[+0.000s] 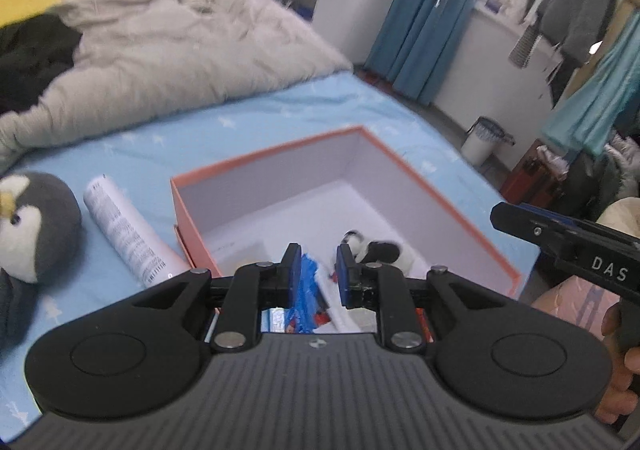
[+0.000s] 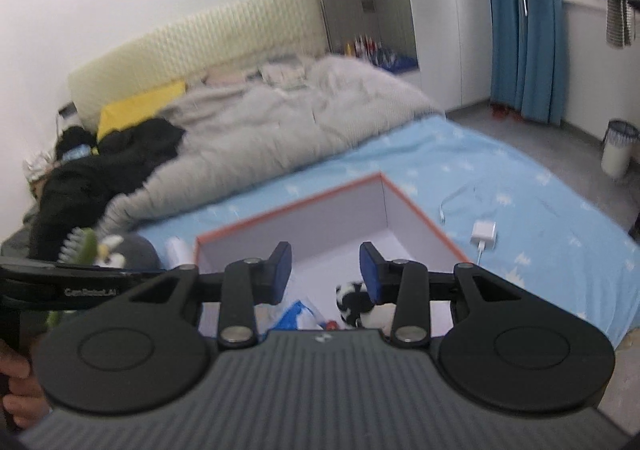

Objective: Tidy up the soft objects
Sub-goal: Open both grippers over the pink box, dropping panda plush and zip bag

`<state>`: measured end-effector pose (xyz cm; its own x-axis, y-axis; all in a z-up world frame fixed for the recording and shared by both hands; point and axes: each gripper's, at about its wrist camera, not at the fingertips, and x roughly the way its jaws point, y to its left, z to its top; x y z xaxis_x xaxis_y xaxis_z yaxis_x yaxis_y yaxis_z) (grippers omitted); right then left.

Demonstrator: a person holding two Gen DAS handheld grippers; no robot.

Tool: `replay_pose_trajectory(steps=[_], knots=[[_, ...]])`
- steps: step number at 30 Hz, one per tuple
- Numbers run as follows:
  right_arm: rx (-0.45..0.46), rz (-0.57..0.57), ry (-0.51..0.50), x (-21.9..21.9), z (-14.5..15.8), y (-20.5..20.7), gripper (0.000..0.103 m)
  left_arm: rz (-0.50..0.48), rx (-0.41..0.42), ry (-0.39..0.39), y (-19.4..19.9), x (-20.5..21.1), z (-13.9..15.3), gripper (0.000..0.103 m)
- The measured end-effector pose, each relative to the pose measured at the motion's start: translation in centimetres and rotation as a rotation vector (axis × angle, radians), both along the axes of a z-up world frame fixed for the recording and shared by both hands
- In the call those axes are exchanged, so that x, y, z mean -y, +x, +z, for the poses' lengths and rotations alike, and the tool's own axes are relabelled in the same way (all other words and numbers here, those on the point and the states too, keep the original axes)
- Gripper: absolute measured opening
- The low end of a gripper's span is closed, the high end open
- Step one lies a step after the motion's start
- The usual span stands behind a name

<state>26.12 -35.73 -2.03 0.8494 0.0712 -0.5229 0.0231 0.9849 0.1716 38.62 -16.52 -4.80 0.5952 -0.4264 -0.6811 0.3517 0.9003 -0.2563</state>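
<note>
An open orange box (image 1: 420, 186) with white walls sits on the blue bed sheet; it also shows in the right wrist view (image 2: 420, 210). Inside lie a black-and-white plush (image 1: 376, 250), also in the right wrist view (image 2: 356, 302), and a blue-and-white packet (image 1: 310, 290). My left gripper (image 1: 318, 270) hovers over the box's near edge, open and empty. My right gripper (image 2: 325, 270) is open and empty above the box. A grey penguin plush (image 1: 36, 226) lies left of the box. A white tube (image 1: 124, 234) lies between the penguin and the box.
A grey quilt (image 1: 180, 58) and black clothes (image 2: 100, 170) cover the far bed. A white charger with cable (image 2: 482, 234) lies right of the box. A green toy (image 2: 86, 246) sits by the penguin. A white bin (image 2: 618, 150) stands on the floor.
</note>
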Motion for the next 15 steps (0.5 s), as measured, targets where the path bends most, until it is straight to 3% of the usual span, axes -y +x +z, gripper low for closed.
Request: replay_pose_trajectory(steps=[6,15], knots=[[0.065,0.01,-0.011,-0.9,2.5,-3.6,0.041,-0.013,0.089,-0.02,-4.5,-1.3,3.8,0.022],[0.096,0.022,-0.019,-2.8,2.5,-9.3,0.041,-0.017,0.2,-0.005,-12.5,-2.5,6.8,0.022]])
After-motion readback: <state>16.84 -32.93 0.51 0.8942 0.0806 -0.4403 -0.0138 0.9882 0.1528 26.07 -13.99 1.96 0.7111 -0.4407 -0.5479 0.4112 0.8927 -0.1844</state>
